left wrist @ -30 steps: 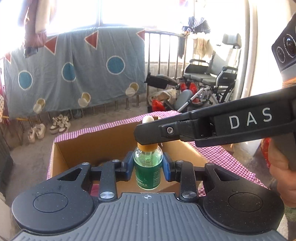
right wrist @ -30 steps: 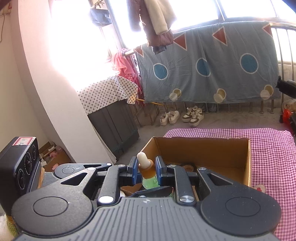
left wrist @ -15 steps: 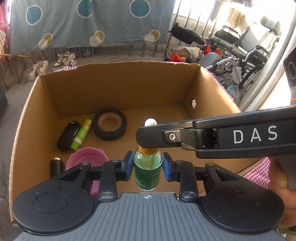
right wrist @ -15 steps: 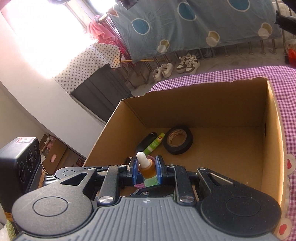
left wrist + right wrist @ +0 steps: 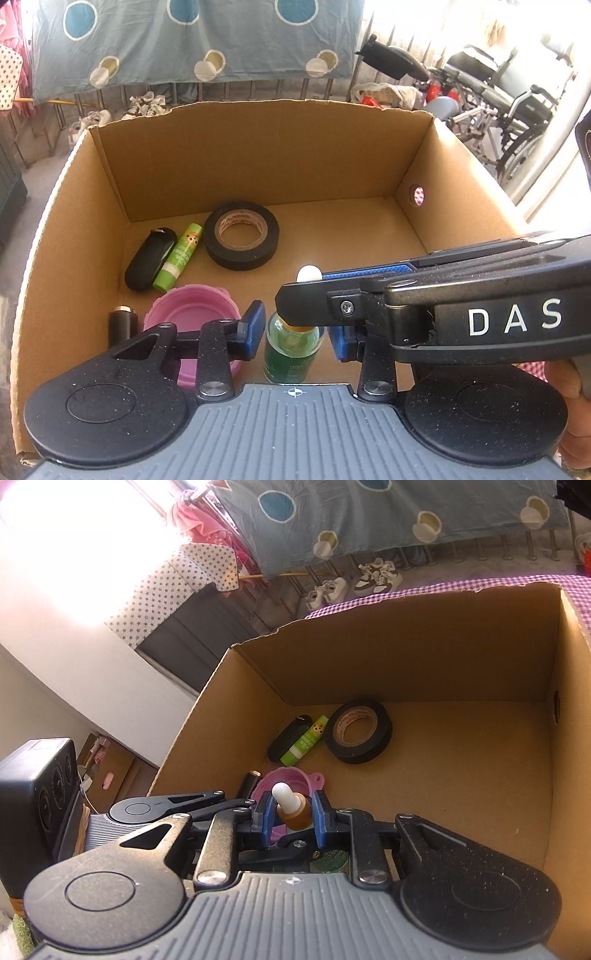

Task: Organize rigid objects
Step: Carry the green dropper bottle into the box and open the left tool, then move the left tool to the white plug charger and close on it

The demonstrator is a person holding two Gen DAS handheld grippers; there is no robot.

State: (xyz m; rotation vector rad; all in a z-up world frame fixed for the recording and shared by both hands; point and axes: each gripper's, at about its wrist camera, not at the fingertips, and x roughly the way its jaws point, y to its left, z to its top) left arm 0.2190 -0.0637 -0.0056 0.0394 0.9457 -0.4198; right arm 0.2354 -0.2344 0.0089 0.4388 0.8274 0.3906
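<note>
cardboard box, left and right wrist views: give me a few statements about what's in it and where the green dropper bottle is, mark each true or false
1. The black tape roll lies flat on the floor of the cardboard box. True.
2. The green glue stick lies apart from everything else. False: it lies right beside the black key fob.
3. The pink lid sits on the checkered cloth. False: it is inside the box.
4. The green dropper bottle stands upright between the left gripper fingers. True; its jaws are opening, with gaps on both sides.
5. The right gripper brackets the bottle's amber collar. True; its jaws are opening too.
</note>
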